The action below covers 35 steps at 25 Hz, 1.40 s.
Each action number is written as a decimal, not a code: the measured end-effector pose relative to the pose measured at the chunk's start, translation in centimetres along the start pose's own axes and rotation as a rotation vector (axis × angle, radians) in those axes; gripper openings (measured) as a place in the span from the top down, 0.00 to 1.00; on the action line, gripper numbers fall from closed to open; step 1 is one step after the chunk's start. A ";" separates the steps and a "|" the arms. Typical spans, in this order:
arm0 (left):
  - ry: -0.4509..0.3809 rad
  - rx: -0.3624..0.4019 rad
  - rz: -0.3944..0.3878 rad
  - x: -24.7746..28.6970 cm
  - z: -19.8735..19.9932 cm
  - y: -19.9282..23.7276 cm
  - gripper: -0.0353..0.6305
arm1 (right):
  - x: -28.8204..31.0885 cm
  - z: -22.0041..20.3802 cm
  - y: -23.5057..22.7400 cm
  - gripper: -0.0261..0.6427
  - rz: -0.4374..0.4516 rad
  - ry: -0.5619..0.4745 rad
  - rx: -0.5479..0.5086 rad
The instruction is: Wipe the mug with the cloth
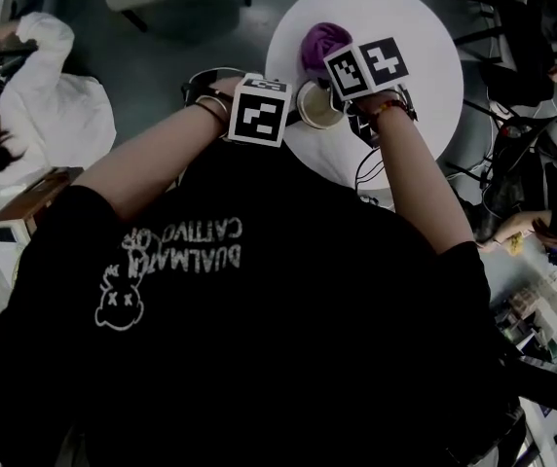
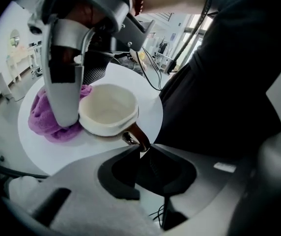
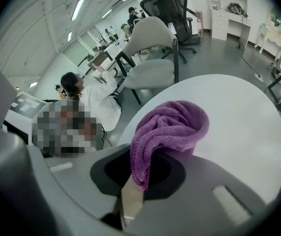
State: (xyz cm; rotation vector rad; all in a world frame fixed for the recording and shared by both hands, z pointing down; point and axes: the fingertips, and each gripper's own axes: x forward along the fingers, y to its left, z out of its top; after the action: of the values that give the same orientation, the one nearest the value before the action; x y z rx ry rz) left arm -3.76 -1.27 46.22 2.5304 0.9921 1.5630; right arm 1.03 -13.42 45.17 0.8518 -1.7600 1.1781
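Note:
A cream mug (image 2: 108, 109) with a brown handle (image 2: 136, 135) stands on the round white table (image 1: 425, 56). My left gripper (image 2: 144, 151) is shut on that handle, and the mug (image 1: 317, 105) shows just right of its marker cube (image 1: 259, 111). The purple cloth (image 3: 170, 127) is bunched up on the table, one fold pinched in my shut right gripper (image 3: 145, 168). In the left gripper view, the right gripper (image 2: 64, 77) stands against the mug's left side with the cloth (image 2: 49, 119) beneath and behind it. From above, the cloth (image 1: 322, 39) lies beyond the mug.
Cables (image 1: 368, 175) hang at the table's near edge. A person in white (image 1: 45, 105) sits to the left, beyond them chairs (image 3: 153, 65) and desks. More chairs and gear (image 1: 541, 56) crowd the right side. The table's far half (image 3: 238, 117) is bare.

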 end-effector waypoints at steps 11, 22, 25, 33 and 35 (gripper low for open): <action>-0.122 -0.145 0.067 -0.9 -0.8 0.9 0.85 | 0.9 0.0 1.9 0.90 -0.022 0.031 -0.082; -0.221 -0.253 0.176 -1.9 -1.4 2.3 0.85 | 1.8 -2.1 5.4 0.90 0.008 0.162 -0.158; -0.228 -0.267 0.178 -1.8 -1.0 2.6 0.85 | 1.7 -2.5 5.6 0.90 0.004 0.184 -0.178; -0.265 -0.274 0.190 -2.1 -1.0 2.8 0.85 | 2.0 -3.0 6.3 0.90 -0.017 0.221 -0.210; -0.272 -0.279 0.198 -2.1 -0.9 2.7 0.85 | 2.0 -3.1 5.9 0.90 -0.034 0.238 -0.232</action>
State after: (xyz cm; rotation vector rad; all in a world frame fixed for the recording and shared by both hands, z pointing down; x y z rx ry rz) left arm -3.72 -4.80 45.85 2.6057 0.4718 1.2408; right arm -4.08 -8.78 45.37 0.5766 -1.6402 0.9854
